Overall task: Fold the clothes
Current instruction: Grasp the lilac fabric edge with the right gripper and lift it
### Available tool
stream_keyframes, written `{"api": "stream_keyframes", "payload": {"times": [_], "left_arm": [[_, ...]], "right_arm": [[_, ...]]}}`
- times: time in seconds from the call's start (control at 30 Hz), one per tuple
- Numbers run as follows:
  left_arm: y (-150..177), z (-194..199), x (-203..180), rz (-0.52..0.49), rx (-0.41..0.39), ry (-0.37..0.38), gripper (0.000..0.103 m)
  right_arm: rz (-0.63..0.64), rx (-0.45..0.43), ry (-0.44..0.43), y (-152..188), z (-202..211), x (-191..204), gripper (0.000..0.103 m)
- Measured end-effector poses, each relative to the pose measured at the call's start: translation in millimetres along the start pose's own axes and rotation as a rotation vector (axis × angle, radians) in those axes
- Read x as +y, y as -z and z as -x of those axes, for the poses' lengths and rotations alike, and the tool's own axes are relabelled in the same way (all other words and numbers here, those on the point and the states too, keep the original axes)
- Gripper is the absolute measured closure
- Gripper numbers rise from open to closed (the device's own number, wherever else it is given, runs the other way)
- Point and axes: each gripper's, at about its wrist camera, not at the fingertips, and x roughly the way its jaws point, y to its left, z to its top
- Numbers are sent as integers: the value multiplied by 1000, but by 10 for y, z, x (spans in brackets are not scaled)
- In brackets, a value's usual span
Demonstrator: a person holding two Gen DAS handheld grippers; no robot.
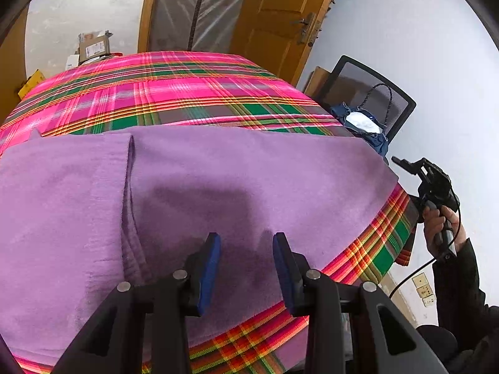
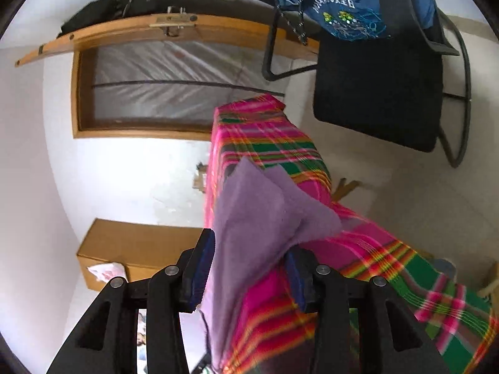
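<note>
A: Where's the purple cloth point(image 1: 237, 180) rn?

B: Spread flat on the plaid-covered tabletop point(image 1: 174, 90), one flap already laid over on the left w/ a seam edge showing. Right corner hangs at the tabletop's right edge.

A: Our left tool point(image 1: 246, 246)?

B: Jaws wide, nothing between them, hovering over the cloth's near middle, pointing down at it. No grip.

A: And the right tool point(image 2: 249, 265)?

B: Rolled sideways at the edge. Purple corner point(image 2: 265, 205) sits between the blue pads point(image 2: 202, 265), jaws look wide. We can't tell if the pads actually press; prob. not clamped.

A: Risks?

B: 1) If we close on too little fabric, the corner slips out when we lift and the fold goes crooked. 2) The plaid cover lies right under the corner, so we could pinch both layers and drag the cover w/ it. 3) Left tool isn't pinning anything, so a pull from the right may slide the whole cloth and undo the left flap.

A: The chair point(image 2: 377, 99) w/ the blue bag point(image 2: 349, 0)?

B: Near that side; a wide swing could clip it.
</note>
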Motion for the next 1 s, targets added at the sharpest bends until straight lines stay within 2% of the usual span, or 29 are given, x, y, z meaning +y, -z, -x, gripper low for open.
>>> {"api": "stream_keyframes", "payload": {"times": [0.2,0.47,0.57,0.7,0.8,1.0], "left_arm": [[-20,-23,-14,0,1,0,68],[-25,-28,-14,-1,-1,9,68],[-25,-17,-12,2,-4,14,68],[-33,2,-26,0,-11,18,68],[-41,48,-42,-1,-23,24,68],[-76,202,-77,-9,-75,43,68]], "right_arm": [[4,-34,-16,-19,4,12,57],[194,-64,100,-67,-81,355,57],[294,-53,170,-42,-160,486,64],[456,-35,265,68,-245,665,85],[525,-39,314,110,-256,736,91],[604,-72,307,185,-161,993,94]]}}
